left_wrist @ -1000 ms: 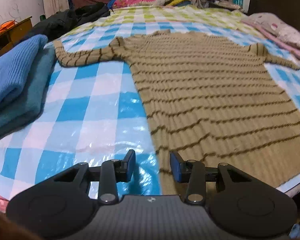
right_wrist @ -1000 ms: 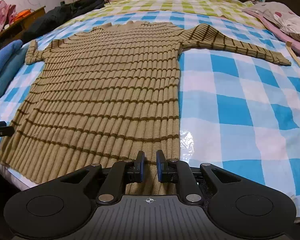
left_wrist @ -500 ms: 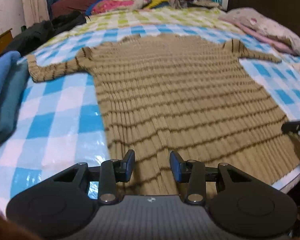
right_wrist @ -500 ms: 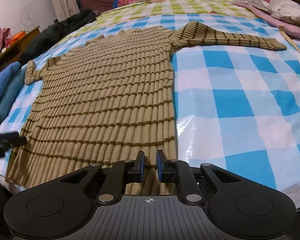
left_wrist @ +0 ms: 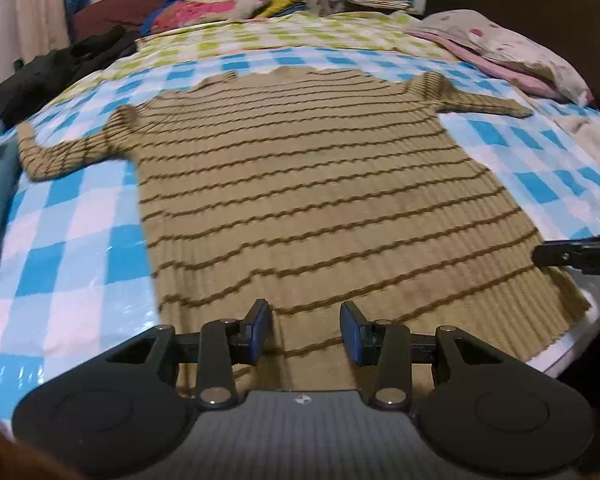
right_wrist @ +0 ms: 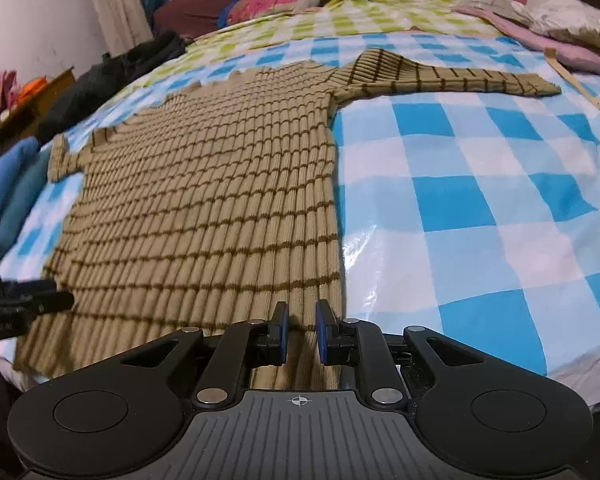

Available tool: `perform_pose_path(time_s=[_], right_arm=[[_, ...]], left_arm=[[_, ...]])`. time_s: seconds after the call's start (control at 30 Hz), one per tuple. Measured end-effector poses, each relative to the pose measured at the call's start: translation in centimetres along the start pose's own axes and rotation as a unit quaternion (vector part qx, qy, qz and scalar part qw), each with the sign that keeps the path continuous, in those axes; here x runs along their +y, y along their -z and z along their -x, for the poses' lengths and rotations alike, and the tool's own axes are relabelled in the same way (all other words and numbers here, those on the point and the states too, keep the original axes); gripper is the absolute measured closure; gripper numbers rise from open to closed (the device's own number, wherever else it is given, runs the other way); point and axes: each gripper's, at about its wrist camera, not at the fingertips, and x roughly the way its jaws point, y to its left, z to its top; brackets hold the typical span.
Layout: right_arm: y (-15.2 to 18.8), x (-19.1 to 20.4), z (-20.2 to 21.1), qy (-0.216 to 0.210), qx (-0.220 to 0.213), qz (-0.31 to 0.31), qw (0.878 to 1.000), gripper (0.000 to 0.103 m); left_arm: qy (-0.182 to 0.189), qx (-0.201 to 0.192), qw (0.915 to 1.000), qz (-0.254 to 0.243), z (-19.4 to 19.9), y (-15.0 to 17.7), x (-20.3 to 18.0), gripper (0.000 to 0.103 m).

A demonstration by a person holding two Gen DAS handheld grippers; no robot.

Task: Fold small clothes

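Sweater (left_wrist: 320, 200), tan with brown stripes, flat on checked bed (right_wrist: 480, 200), sleeves spread. Left gripper (left_wrist: 305, 330) open over hem. Right gripper (right_wrist: 301, 330) narrowly parted at hem corner, gripping nothing.

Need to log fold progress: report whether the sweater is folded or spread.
Spread. The sweater lies flat on the bed, both sleeves out sideways, no fold visible.

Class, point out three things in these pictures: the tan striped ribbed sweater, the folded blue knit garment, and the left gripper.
tan striped ribbed sweater (left_wrist: 320, 184), left wrist view, middle of the body.
folded blue knit garment (right_wrist: 4, 184), right wrist view, its top fold.
left gripper (left_wrist: 305, 332), left wrist view, midway between its fingertips.
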Motion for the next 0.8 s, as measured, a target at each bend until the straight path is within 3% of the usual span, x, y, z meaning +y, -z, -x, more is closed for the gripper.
perform_pose_path(time_s=[0.47,0.8], right_arm=[[-2.0,-2.6,0.5,-0.018,-0.037,-0.057,0.998,0.083],[-3.7,-6.7,0.0,-0.025,-0.072,-0.117,0.990,0.083]], left_arm=[[0.019,0.006,0.9995,-0.023,-1.3,-2.3,-3.5,0.057],[0.037,0.015,0.9973,-0.061,-3.5,-4.8,-7.8,0.057]])
